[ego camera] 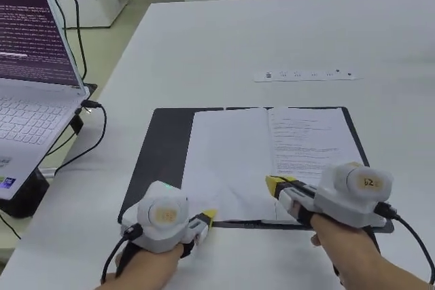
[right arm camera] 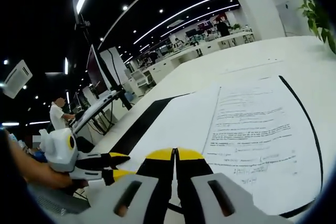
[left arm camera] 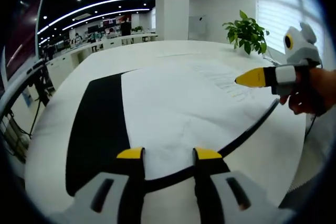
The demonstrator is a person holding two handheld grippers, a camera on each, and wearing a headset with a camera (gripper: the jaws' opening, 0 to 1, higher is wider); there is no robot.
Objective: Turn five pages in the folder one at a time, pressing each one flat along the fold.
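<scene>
A black folder [ego camera: 166, 147] lies open on the white table, with a blank page [ego camera: 228, 154] on its left and a printed page [ego camera: 309, 140] on its right. My left gripper [ego camera: 207, 217] sits at the folder's near edge. In its own view it [left arm camera: 169, 154] is open, its yellow fingertips [left arm camera: 131, 154] straddling the blank page's [left arm camera: 173, 108] lower edge. My right gripper [ego camera: 274, 182] is low over the fold near the bottom of the pages. Its own view shows the right gripper [right arm camera: 175, 154] shut with nothing seen between the tips, and the printed page [right arm camera: 257, 124] ahead.
An open laptop [ego camera: 27, 86] stands at the left table edge, with cables [ego camera: 88, 140] trailing beside it. A white power strip [ego camera: 306, 75] lies beyond the folder. A potted plant [left arm camera: 247, 32] stands far off. A person [right arm camera: 56, 114] stands in the background.
</scene>
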